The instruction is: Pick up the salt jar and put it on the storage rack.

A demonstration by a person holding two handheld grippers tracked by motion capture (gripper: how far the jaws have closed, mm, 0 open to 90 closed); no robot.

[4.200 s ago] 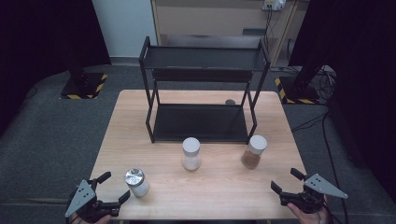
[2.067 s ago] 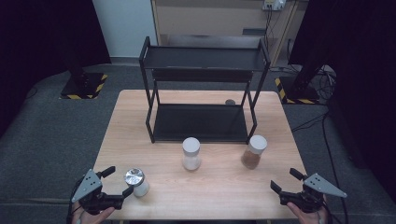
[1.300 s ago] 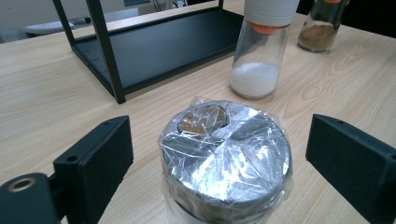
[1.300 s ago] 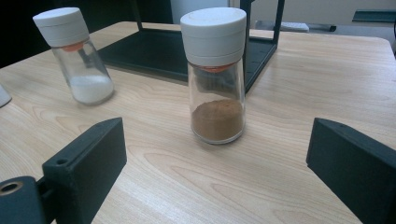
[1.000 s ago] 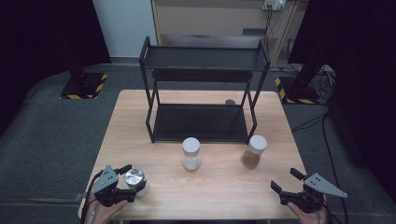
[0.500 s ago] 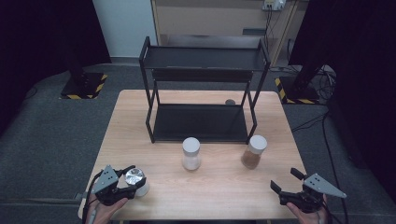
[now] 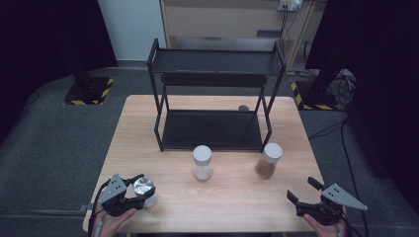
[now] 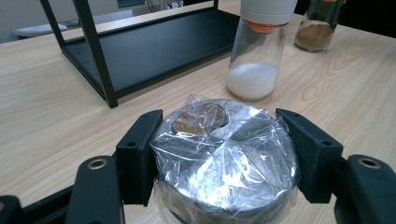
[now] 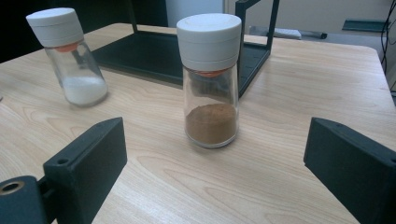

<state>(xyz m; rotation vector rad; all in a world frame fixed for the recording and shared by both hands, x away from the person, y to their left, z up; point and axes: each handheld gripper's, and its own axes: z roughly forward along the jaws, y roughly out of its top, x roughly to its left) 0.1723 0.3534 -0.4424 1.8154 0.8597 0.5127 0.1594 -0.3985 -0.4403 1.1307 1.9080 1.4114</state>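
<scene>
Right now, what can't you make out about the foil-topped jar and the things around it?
- Foil-topped jar: its lower body and contents, left gripper view, hidden by crinkled wrap and the left hand-held gripper.
- Small dark object behind the rack: too small, high view.
- Right hand-held gripper: body cut off, bottom edge.

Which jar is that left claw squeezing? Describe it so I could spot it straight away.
Start at the black two-tier rack at the back of the wooden table, then come to the near left corner. There the left gripper clamps the foil-topped jar. Unlike the two tall white-capped shakers, it is squat, with a shiny top under crinkled clear wrap.
</scene>
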